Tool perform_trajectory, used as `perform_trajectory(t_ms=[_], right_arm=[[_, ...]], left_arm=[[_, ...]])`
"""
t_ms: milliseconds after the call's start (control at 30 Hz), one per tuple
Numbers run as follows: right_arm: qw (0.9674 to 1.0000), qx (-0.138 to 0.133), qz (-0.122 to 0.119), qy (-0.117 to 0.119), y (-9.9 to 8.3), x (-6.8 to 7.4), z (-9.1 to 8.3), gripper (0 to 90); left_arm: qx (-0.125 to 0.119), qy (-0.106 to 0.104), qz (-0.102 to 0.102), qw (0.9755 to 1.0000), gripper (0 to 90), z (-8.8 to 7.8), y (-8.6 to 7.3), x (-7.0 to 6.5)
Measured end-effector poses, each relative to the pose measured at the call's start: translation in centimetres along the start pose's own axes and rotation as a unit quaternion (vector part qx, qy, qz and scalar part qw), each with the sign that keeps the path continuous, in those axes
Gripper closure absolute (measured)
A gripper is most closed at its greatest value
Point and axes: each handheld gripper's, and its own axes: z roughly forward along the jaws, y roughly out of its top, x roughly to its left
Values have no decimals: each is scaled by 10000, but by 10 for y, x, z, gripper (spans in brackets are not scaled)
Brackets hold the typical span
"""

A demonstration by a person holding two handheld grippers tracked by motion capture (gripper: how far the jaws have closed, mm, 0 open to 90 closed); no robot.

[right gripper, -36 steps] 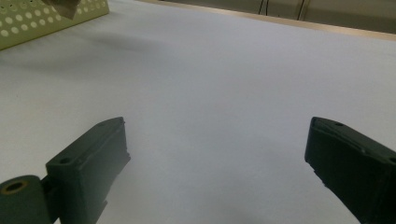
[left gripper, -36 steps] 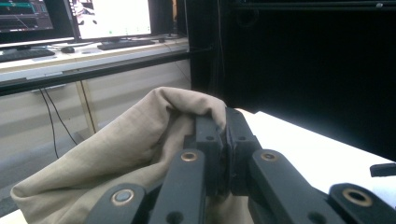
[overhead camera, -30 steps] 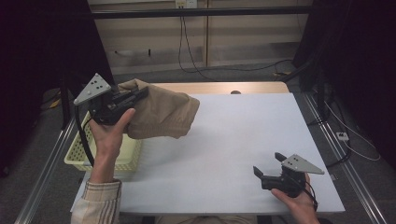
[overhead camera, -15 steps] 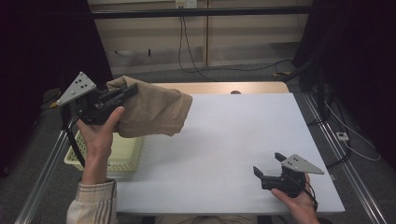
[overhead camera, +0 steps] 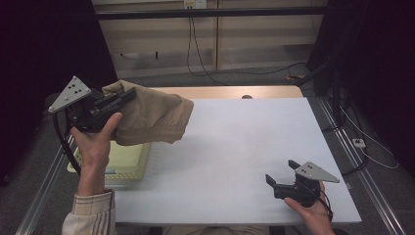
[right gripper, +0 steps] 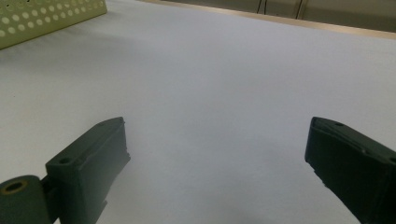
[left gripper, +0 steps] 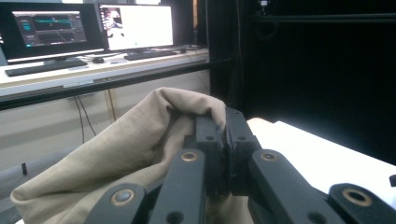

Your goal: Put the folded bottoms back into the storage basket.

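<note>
A tan cloth (overhead camera: 151, 117) hangs in the air over the table's left edge, held high by my left gripper (overhead camera: 128, 94). In the left gripper view the two jaws are pressed together on a fold of the tan cloth (left gripper: 116, 154), with the left gripper (left gripper: 225, 126) shut on it. The cloth droops down to the right of the hand. My right gripper (overhead camera: 281, 174) rests low near the table's front right corner. Its jaws stand wide apart in the right gripper view, with my right gripper (right gripper: 217, 144) holding nothing over the bare white surface.
A pale yellow-green perforated basket (overhead camera: 128, 164) sits at the table's left edge under the cloth; its corner (right gripper: 42, 18) shows far off. The white table (overhead camera: 244, 147) stretches between the hands. Monitors and a keyboard stand on a desk (left gripper: 93, 60) behind.
My left hand has lifted the cloth higher and drawn it left, away from the basket. The right gripper has stayed still.
</note>
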Motion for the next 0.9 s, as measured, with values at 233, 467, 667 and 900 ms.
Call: perform_trajectory(t_ms=[233, 467, 667, 900], right_arm=[[10000, 11, -19, 0, 0, 1, 0, 60], [10000, 4, -35, 2, 0, 1, 1, 60], [10000, 1, -45, 6, 0, 2, 0, 60], [10000, -5, -47, 14, 0, 1, 0, 60]], left_arm=[[-180, 116, -58, 9998, 868, -18, 4, 8], [-149, 246, -23, 9996, 868, -29, 4, 14], [-236, 330, -92, 9991, 868, -37, 2, 21], [-273, 456, -128, 9985, 868, -51, 3, 28]])
